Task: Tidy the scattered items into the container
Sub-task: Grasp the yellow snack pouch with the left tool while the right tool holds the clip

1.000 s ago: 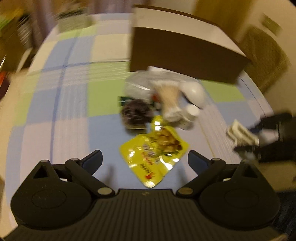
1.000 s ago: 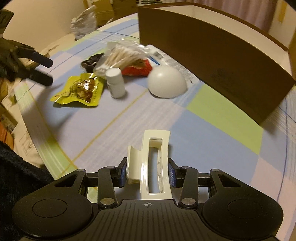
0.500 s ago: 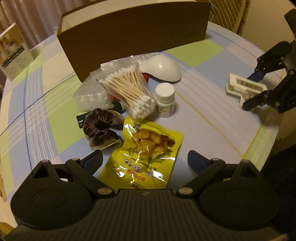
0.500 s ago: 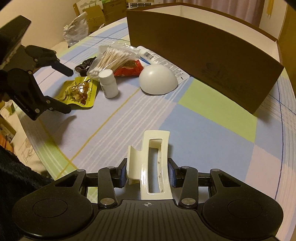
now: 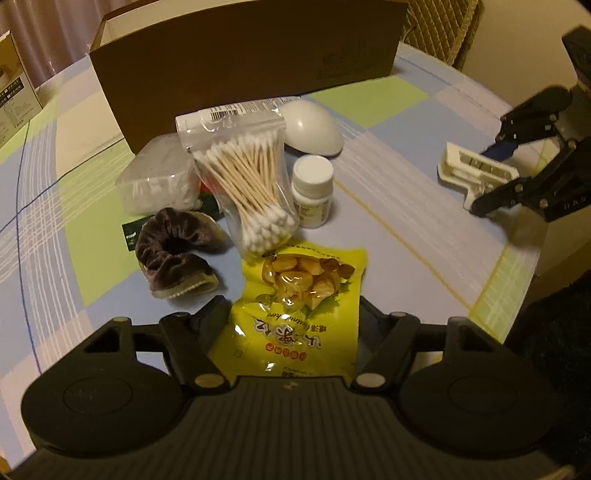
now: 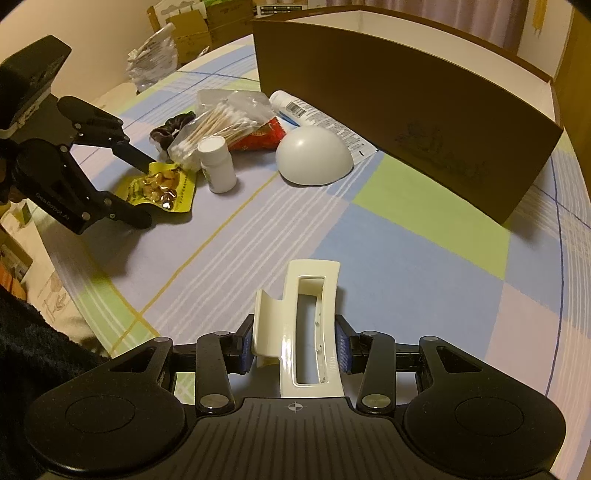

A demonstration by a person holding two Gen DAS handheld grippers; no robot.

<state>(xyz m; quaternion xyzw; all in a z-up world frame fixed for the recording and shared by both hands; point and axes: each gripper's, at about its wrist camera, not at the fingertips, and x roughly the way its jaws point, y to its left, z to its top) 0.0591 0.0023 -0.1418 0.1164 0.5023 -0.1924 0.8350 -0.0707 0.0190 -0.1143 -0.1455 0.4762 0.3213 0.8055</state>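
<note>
Right tongs [image 6: 294, 352] pinch the hair clip [image 6: 301, 325] for carrying to the box [image 6: 406, 122]; left tongs [image 5: 291, 314], spread, straddle the snack packet [image 5: 295, 314] before it.

A lived-in home room — a round table [image 6: 424, 258] under a checked pastel tablecloth [image 5: 74, 177], curtains [image 5: 48, 33] behind it, a quilted chair back [image 5: 439, 26] beyond its far edge, stacked cardboard boxes [image 6: 192, 22] nearby.

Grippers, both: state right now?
Left gripper: open, fingers either side of the yellow snack pouch, not clamped.
Right gripper: shut on the white hair clip.
</note>
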